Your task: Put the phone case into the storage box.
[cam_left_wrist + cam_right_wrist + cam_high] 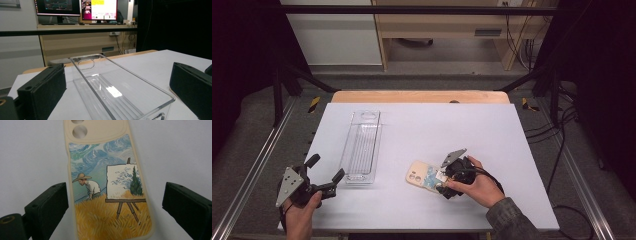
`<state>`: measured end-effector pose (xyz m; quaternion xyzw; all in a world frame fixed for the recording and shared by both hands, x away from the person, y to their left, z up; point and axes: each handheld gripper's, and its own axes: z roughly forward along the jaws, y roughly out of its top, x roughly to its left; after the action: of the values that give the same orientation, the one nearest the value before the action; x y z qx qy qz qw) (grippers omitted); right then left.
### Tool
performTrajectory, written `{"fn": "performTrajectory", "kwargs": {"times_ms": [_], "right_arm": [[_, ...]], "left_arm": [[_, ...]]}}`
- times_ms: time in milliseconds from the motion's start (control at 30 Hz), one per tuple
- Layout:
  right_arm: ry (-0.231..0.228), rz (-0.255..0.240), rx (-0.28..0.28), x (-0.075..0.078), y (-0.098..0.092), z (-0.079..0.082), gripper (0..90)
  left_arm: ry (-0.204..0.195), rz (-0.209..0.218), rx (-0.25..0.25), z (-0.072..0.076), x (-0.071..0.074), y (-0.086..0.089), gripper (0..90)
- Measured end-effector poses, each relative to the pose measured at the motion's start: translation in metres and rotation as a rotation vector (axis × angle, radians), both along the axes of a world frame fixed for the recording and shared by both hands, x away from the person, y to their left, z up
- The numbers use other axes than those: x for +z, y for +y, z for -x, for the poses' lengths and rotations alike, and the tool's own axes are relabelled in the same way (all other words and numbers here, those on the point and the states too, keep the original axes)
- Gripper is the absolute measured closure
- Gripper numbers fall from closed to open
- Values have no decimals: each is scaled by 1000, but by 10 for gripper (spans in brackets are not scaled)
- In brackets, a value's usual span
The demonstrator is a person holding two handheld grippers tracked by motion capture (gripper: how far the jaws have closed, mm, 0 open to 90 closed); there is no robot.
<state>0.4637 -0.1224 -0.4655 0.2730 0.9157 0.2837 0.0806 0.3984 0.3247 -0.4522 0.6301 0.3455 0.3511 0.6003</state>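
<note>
A cream phone case [422, 176] with a painted field scene lies flat on the white table, camera holes to the left. My right gripper [443, 181] hovers over its right end, open. In the right gripper view the phone case [107, 190] lies between the two jaws, and neither jaw touches it. A clear plastic bin [361, 146] stands empty left of centre, its long side running away from me. My left gripper [326, 173] is open near the front left corner, just left of the bin's near end. The clear bin [117, 90] sits straight ahead of the left gripper's spread jaws.
The white table [492, 135] has bare room to the right and at the back. A wooden desk [437, 25] and cables stand beyond the far edge. Metal frame rails [257, 165] run along both sides of the table.
</note>
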Motion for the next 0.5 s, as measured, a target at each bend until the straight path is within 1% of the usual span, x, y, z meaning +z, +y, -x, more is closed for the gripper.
{"fn": "performTrajectory", "kwargs": {"times_ms": [133, 300, 433, 500], "right_arm": [[3, 12, 10, -3, 0, -1, 65], [21, 21, 5, -6, 1, -3, 64], [31, 30, 19, -9, 3, -4, 60], [43, 36, 25, -10, 3, -5, 62]], "left_arm": [[0, 2, 0, 0, 0, 0, 5], [1, 2, 1, 0, 0, 1, 5], [1, 1, 0, 0, 0, 1, 5], [1, 1, -1, 0, 0, 0, 5]]}}
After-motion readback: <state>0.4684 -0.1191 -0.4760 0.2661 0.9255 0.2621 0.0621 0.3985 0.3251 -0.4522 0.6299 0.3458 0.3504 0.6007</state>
